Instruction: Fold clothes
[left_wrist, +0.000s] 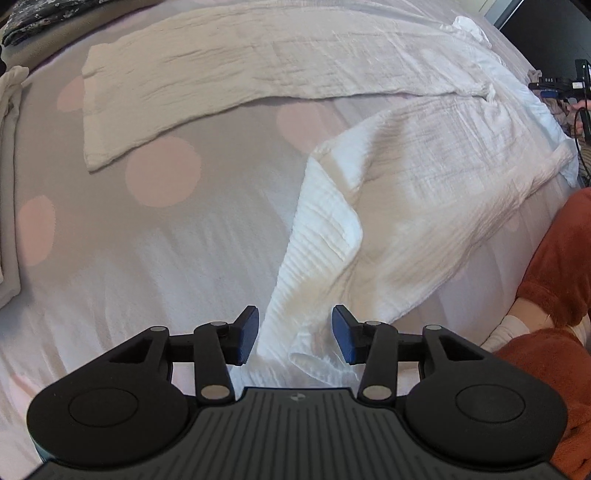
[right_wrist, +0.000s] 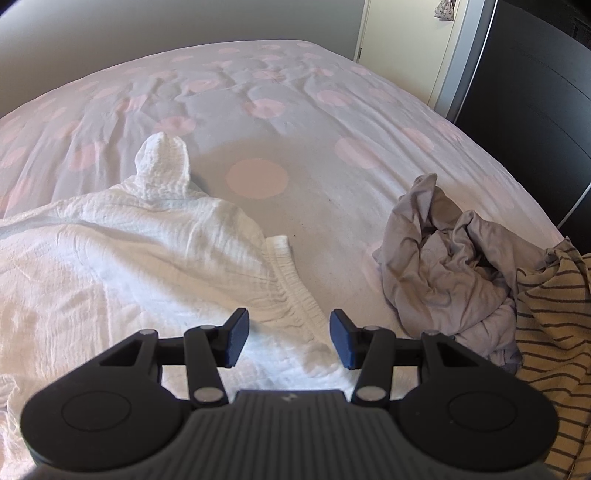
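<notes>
Left tongs (left_wrist: 294, 334) stood part open, pads clear of the white trousers' (left_wrist: 424, 192) hem between them. Right tongs (right_wrist: 288, 339) gaped over the waistband (right_wrist: 291, 284), gripping nothing; grey garment (right_wrist: 447, 273) lay rightward on the bed (right_wrist: 258, 122).

Soft daylight in both feeds, no hard lamp glare. From the left wrist I see the white trousers (left_wrist: 424, 177) brightest at their end toward the dark doorway, so light seems to come from that side; the far leg looks duller, cream-toned. Motion blur smears the bed sheet (left_wrist: 129, 277) and the cloth nearest the left tongs (left_wrist: 295, 336). The right wrist feed is sharper: the trousers' crinkle texture and the waistband read clearly, slightly blown out near the right tongs (right_wrist: 288, 338). The grey garment (right_wrist: 443, 266) shows soft shadows in its folds. Strong fisheye bending, dark vignette in the corners of both.
</notes>
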